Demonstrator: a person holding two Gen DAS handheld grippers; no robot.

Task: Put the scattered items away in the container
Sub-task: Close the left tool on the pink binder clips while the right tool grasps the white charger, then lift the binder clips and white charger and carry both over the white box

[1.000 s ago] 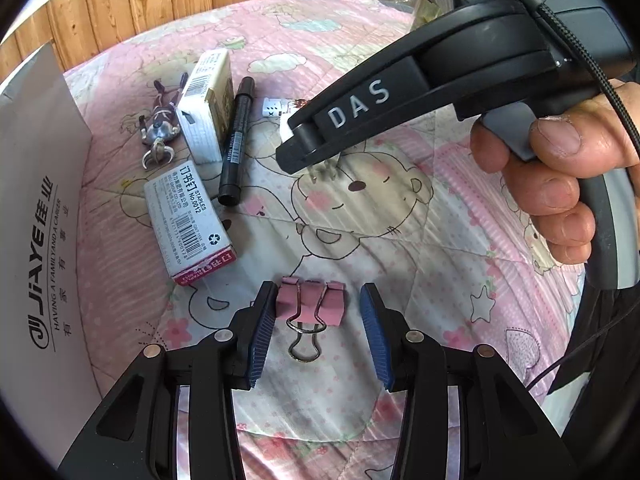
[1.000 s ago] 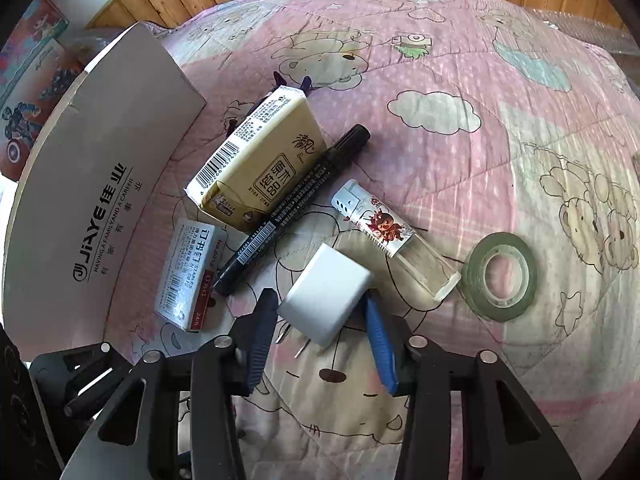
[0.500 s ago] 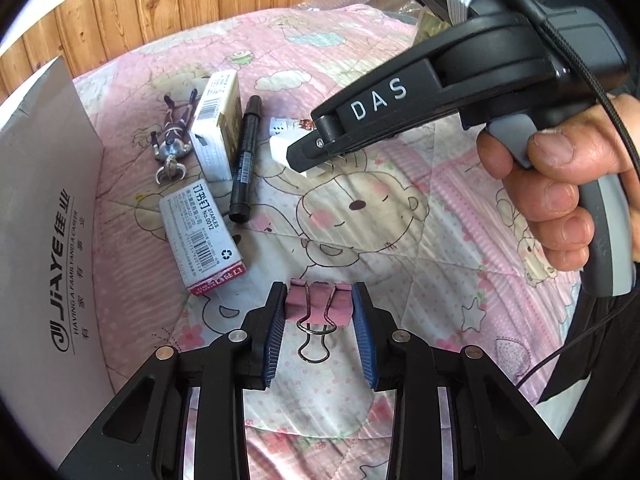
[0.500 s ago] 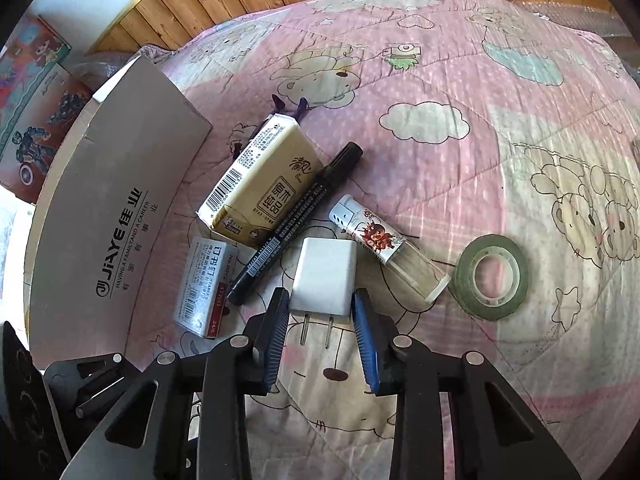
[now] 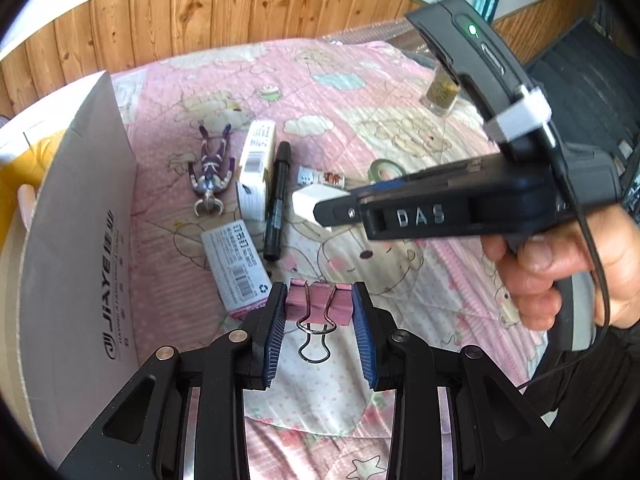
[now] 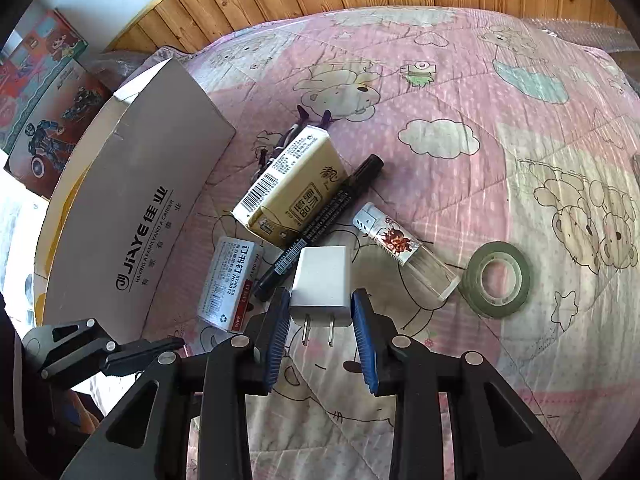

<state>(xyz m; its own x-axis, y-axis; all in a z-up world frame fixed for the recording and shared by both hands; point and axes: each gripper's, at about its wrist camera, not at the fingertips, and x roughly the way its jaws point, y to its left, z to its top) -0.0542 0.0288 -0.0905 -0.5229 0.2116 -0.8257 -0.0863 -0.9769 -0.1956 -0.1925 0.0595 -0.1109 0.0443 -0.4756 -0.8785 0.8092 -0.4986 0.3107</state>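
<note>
My left gripper [image 5: 319,289] is shut on a pink binder clip [image 5: 316,305], held above the pink quilt with its wire handles pointing back at the camera. My right gripper [image 6: 320,294] is shut on a white charger plug [image 6: 322,280], prongs toward the camera, lifted over the marker's end. The left wrist view shows that charger [image 5: 308,200] in the right gripper [image 5: 332,210], held by a person's hand. The white cardboard box [image 5: 80,240] marked JIAYE stands on the left; its wall [image 6: 132,216] also shows in the right wrist view.
Still lying on the quilt are a staples box [image 6: 232,280], a black marker [image 6: 320,228], a yellow tissue pack [image 6: 292,192], a toy figure [image 5: 212,172], a clear sticker tube [image 6: 404,252] and a green tape roll [image 6: 496,280]. A small jar [image 5: 442,92] stands far right.
Both grippers closed, the left on the binder clip and the right on the charger. The left rose with the clip. The charger turned upright between the right pads and lifted off the quilt.
</note>
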